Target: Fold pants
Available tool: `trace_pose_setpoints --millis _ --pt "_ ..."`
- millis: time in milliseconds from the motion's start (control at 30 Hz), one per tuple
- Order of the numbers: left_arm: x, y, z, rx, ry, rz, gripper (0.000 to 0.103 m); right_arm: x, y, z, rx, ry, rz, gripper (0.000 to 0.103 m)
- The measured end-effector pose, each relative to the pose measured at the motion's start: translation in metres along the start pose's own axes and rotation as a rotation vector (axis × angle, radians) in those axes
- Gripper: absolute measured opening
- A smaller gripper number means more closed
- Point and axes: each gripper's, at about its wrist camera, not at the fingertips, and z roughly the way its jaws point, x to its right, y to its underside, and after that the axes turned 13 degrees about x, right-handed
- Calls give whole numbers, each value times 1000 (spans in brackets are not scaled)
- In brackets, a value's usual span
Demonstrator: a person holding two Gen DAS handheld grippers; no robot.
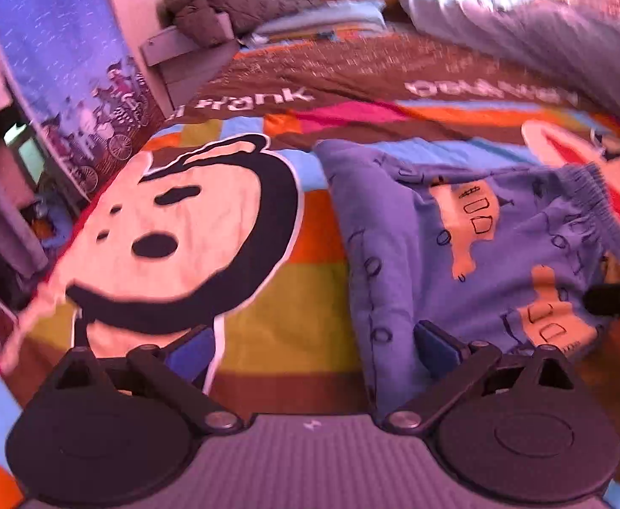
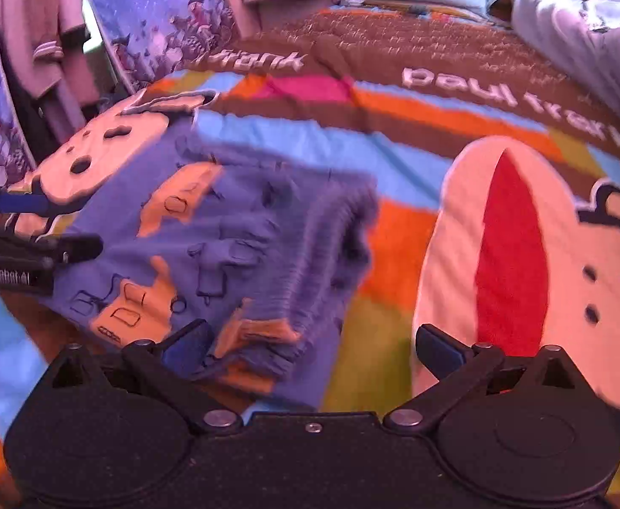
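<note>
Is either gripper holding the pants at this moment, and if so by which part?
Nothing is held. The left gripper and right gripper both stand open above the folded pants, fingers apart and empty.

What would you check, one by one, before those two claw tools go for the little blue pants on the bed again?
1. Left gripper open: ok, jaws wide, nothing between them.
2. Right gripper open: ok, jaws wide; only a corner of the pants lies under the gap, not pinched.
3. Pants already folded: ok, they lie as a compact bundle with the ribbed waistband on one side.
4. Fold tidy: not ok, the near edge looks rumpled.
5. Bedspread beneath flat: ok around the pants.
6. Layers underneath aligned: cannot tell, hidden.
</note>
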Motion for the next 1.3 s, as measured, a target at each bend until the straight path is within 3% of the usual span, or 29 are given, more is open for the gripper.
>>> trace_pose_setpoints --millis 167,300,500,700,900,1067,1167,1233,1300 --pt "-23 6 -10 -15 38 -156 102 3 -1 -12 2 22 75 102" --pt "-42 14 -10 -48 71 -287 102 -4 0 -37 61 -8 121 102" --pt "-37 16 -10 -37 48 -259 102 -11 24 -51 67 16 215 102" --pt "-34 14 -10 -33 49 -261 102 -10 13 -61 159 70 266 102" --pt "-37 15 -10 -39 60 -284 102 -20 -30 -37 223 159 147 102" --pt "-43 16 -9 -39 76 -317 102 -15 -56 29 117 198 134 102" --pt "-43 17 -8 -41 80 -324 102 -2 -55 55 89 290 97 102" --pt "-42 16 -7 -43 81 -322 102 11 -54 59 90 330 135 102" --pt "-42 16 -7 -44 81 -324 102 23 -53 50 105 308 223 102"
